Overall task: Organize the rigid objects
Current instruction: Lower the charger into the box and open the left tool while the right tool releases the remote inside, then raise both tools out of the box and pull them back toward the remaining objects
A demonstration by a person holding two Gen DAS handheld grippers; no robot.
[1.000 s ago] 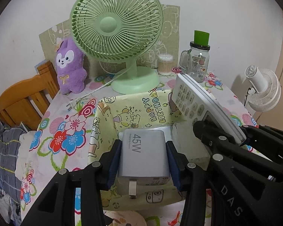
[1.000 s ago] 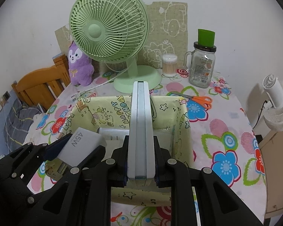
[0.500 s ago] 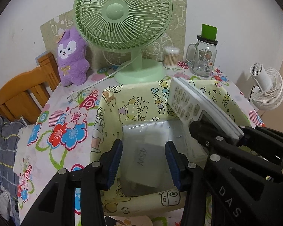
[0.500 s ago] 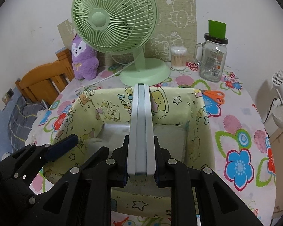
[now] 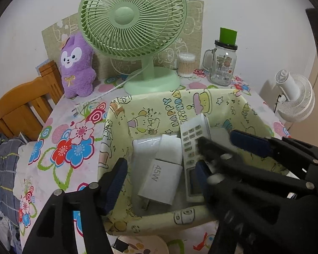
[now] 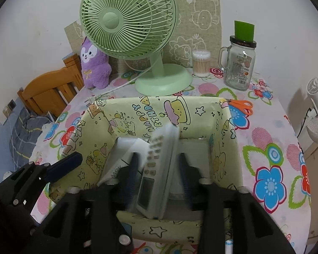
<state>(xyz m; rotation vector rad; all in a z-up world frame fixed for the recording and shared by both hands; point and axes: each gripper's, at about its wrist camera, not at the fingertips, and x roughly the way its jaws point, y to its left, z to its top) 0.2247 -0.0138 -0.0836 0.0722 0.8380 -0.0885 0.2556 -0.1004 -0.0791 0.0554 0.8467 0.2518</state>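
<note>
A yellow cartoon-print box (image 5: 120,127) (image 6: 233,148) sits on the flowered table. Inside it lie a white 45W charger (image 5: 161,180) (image 6: 114,169) and a white remote control (image 5: 193,158) (image 6: 156,173), the remote blurred and loose between the right gripper's fingers. My left gripper (image 5: 159,175) is open and empty above the box's near left. My right gripper (image 6: 156,165) is open over the box, its fingers apart on either side of the remote; it also shows in the left wrist view (image 5: 222,148).
A green desk fan (image 6: 129,21) stands behind the box with a purple plush (image 6: 94,63), a cotton-swab jar (image 6: 200,63) and a glass mug jar (image 6: 239,63). Orange scissors (image 6: 241,105) lie right of the box. A wooden chair (image 5: 25,105) is left, a white fan (image 5: 294,97) right.
The left gripper opened and dropped the charger into the box. The right gripper lowered the remote into the box and has now opened, so the remote tips over inside.
</note>
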